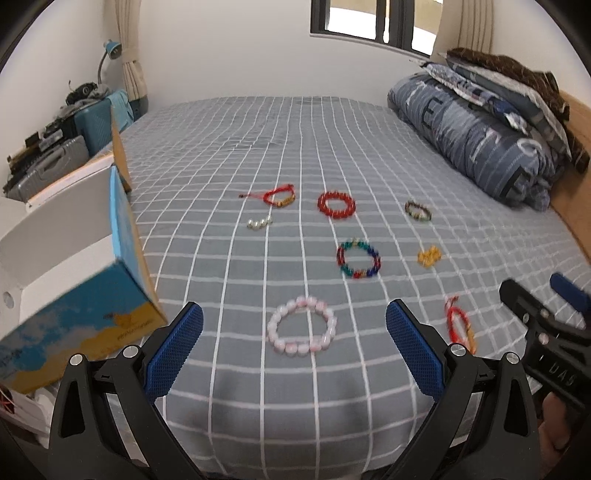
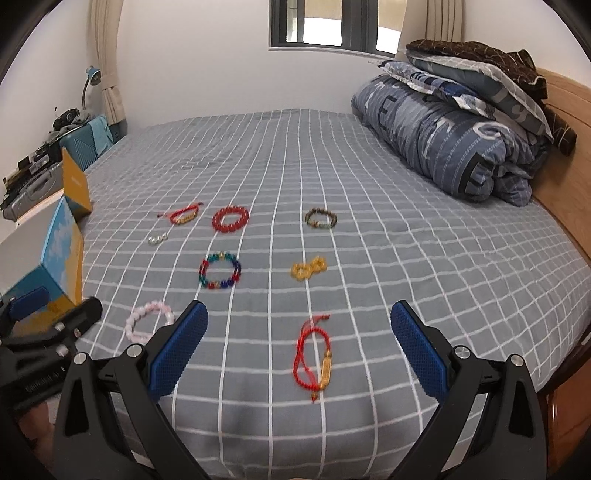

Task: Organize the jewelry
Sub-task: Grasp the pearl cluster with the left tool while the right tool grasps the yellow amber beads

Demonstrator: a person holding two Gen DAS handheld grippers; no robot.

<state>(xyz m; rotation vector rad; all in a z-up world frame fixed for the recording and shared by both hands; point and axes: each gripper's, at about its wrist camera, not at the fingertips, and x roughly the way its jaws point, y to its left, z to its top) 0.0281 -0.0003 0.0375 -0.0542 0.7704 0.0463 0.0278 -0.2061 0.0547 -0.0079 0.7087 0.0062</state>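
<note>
Several bracelets lie on the grey checked bed (image 1: 258,369). My left gripper (image 1: 294,338) is open and empty, with the pink bead bracelet (image 1: 302,331) lying between its fingers. My right gripper (image 2: 299,334) is open and empty, above a red cord bracelet with a gold charm (image 2: 313,356). Farther off lie a multicolour bead bracelet (image 2: 220,270), a red bead bracelet (image 2: 230,219), a brown bead bracelet (image 2: 320,218), a yellow bead piece (image 2: 308,268), pearl beads (image 2: 158,238) and another red cord bracelet (image 2: 183,215). An open blue and yellow box (image 1: 74,295) stands at the left.
A rolled blue quilt with pillows (image 2: 454,129) is piled at the right against the wooden headboard (image 2: 565,166). Suitcases and clutter (image 1: 62,147) stand past the bed's left edge. A window (image 2: 332,26) is in the far wall.
</note>
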